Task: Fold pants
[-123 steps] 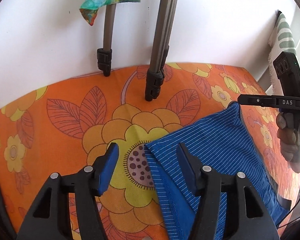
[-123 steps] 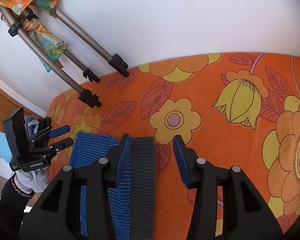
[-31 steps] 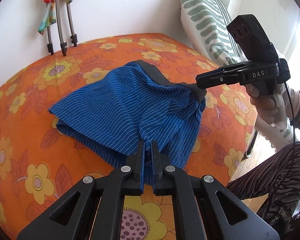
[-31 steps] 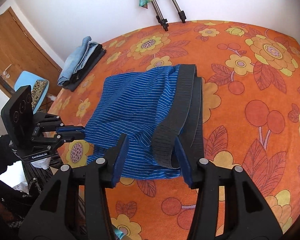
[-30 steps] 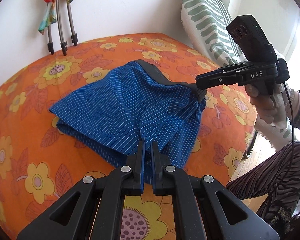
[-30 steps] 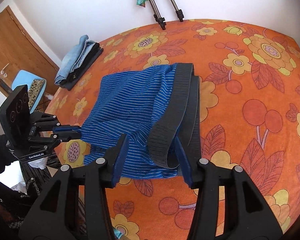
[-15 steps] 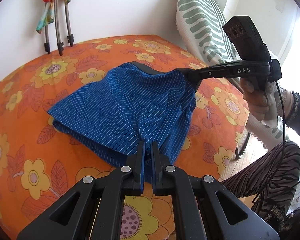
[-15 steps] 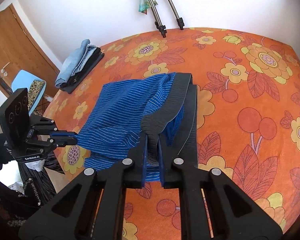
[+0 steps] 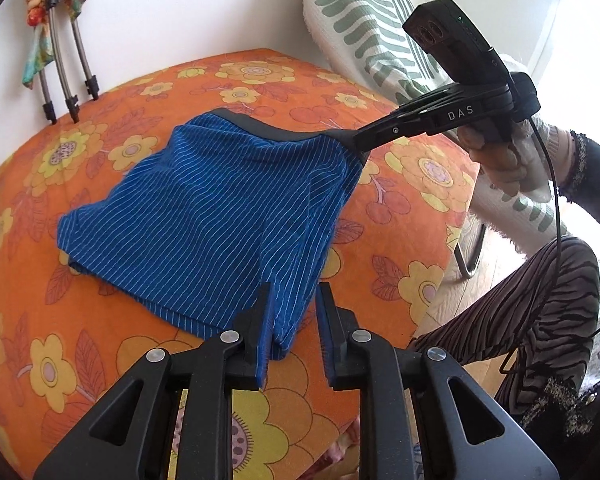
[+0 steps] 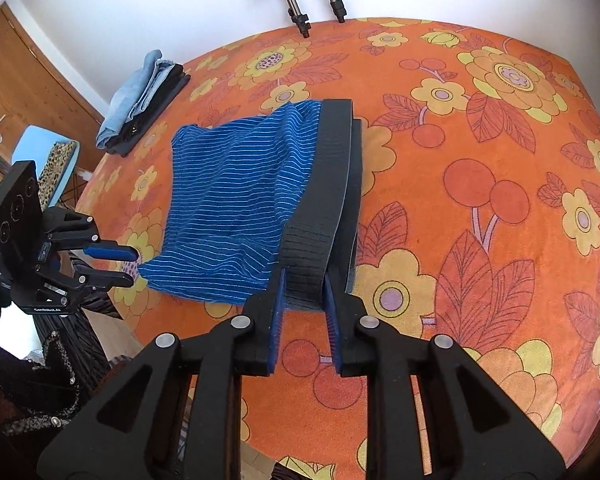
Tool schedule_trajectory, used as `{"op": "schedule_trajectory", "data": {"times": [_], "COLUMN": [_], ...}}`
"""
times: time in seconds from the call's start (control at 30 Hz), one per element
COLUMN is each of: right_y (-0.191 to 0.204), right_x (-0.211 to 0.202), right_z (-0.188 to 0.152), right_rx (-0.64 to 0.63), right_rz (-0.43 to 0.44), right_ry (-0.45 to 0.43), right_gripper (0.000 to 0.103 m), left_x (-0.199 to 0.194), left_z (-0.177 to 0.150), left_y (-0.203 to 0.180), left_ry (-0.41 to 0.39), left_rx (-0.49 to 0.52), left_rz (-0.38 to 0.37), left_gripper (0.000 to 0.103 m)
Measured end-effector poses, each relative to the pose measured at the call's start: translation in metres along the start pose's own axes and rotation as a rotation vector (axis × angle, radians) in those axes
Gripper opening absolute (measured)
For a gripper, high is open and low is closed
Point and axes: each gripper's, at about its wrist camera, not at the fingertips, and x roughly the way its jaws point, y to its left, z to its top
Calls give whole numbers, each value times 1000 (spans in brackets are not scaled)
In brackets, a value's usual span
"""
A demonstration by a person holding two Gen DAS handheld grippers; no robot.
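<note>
An orange flowered bed [image 10: 480, 184] fills the room, white wall behind. At its left edge sit a wooden door [image 10: 24, 92], a blue chair [image 10: 40, 152] and a stack of folded clothes [image 10: 140, 100]; tripod legs [image 10: 300, 20] rest at the far edge. The blue striped pants [image 10: 236, 200] lie near the front edge, black waistband to the right. The left gripper [image 9: 292, 320] has its jaws parted around the hem corner. The right gripper [image 10: 304, 304] is clamped on the lifted waistband [image 10: 324, 216].

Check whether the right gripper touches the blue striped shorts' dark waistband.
Touching: the right wrist view shows the right gripper pinching the dark waistband between its blue pads.
</note>
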Motion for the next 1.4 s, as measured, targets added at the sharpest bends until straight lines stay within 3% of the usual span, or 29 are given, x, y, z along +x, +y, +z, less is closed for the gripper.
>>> {"op": "schedule_trajectory", "data": {"times": [0.03,0.1,0.13,0.17,0.23,0.33,0.4,0.47,0.6,0.67,0.77,0.83,0.9,0.97,1.1,1.23,1.4], "right_y": [1,3,4,3,2,2,5,8,16,14,8,3,0,-2,-11,-21,-30], "right_x": [-2,-7,-9,-9,-7,0,7,13,2,-6,1,-5,-12,-15,0,29,66], "right_z": [0,2,3,5,8,10,11,9,8,9,9,14,27,44,85,117,138], "right_rx": [-3,-3,2,11,29,33,20,2,-38,-42,-50,-16,17,46,128,193,255], "right_rz": [10,21,18,8,-7,-14,-39,-54,-57,-77,-174,-150,-101,-96,-79,-56,-55], "right_ry": [0,-15,-23,-30,-37,-34,-18,8,-29,-38,42,18,-41,-105,-158,-147,-122], "right_gripper": [20,23,33,50,59,59,49,12,6,6,6,8,23,52,52,52,52], "left_x": [5,15,19,23,27,30,30,29,30,32,26,12,-3,-16,-35,-38,-17], "left_z": [2,4,4,3,0,-4,-7,-8,-10,-13,-11,-5,2,10,19,17,13], "left_y": [0,2,1,0,-3,-7,-10,-12,-13,-11,-5,4,17,36,81,131,182], "left_ry": [5,24,31,38,55,69,74,72,79,100,104,65,15,-25,-88,-109,-88], "left_rx": [3,-8,-3,6,17,42,60,79,91,78,38,-3,-39,-94,-178,-277,-421], "left_rz": [5,-22,-22,-19,-34,-34,-27,-23,-27,-43,-66,-74,-40,-16,102,166,105], "left_gripper": [28,28,28,28,28,28,28,28,26,26,26,27,32,42,50,56,60]}}
